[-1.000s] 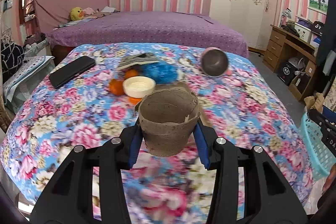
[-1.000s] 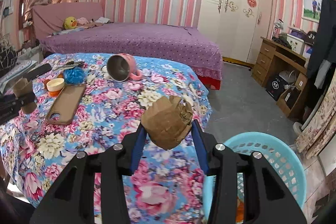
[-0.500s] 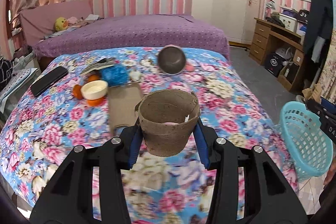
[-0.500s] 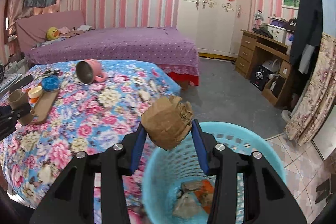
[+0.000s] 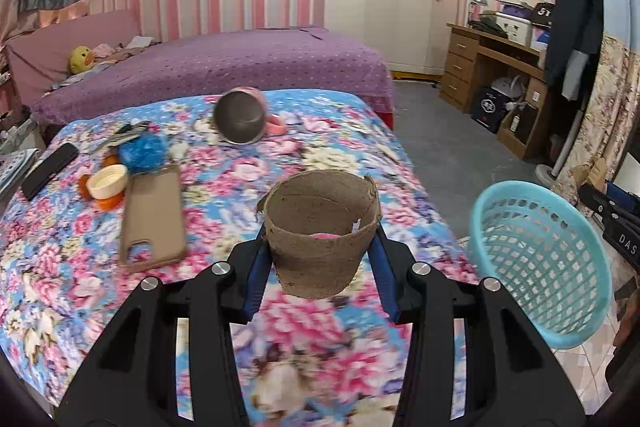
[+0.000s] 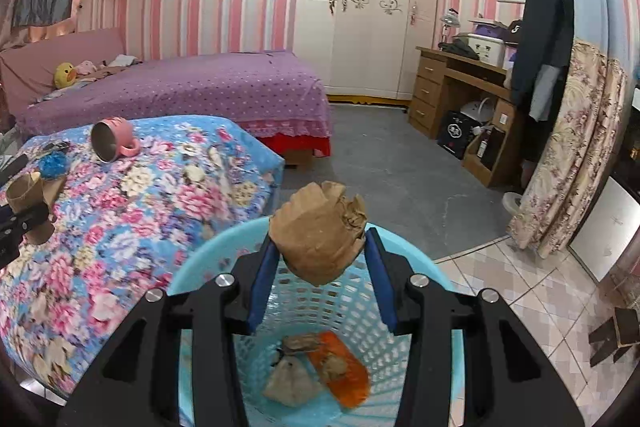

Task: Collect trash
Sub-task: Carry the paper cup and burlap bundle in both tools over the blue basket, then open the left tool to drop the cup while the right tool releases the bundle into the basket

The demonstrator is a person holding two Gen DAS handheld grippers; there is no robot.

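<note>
Right gripper (image 6: pixel 320 259), clenched on crumpled brown paper (image 6: pixel 318 231), has travelled from the bed to above the blue basket (image 6: pixel 224 247); release is due.

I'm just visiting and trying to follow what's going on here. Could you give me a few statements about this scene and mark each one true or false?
1. The left claw holds a brown fibre pot. True.
2. The right claw is empty. False: it grips a crumpled brown paper wad.
3. The blue basket is empty. False: scraps, one of them orange, already lie in its bottom.
4. The right claw's load hangs above the basket. True.
5. The pink mug stands upright on the floral bedspread. False: it lies on its side.
6. A brown phone case lies on the bedspread. True.
</note>
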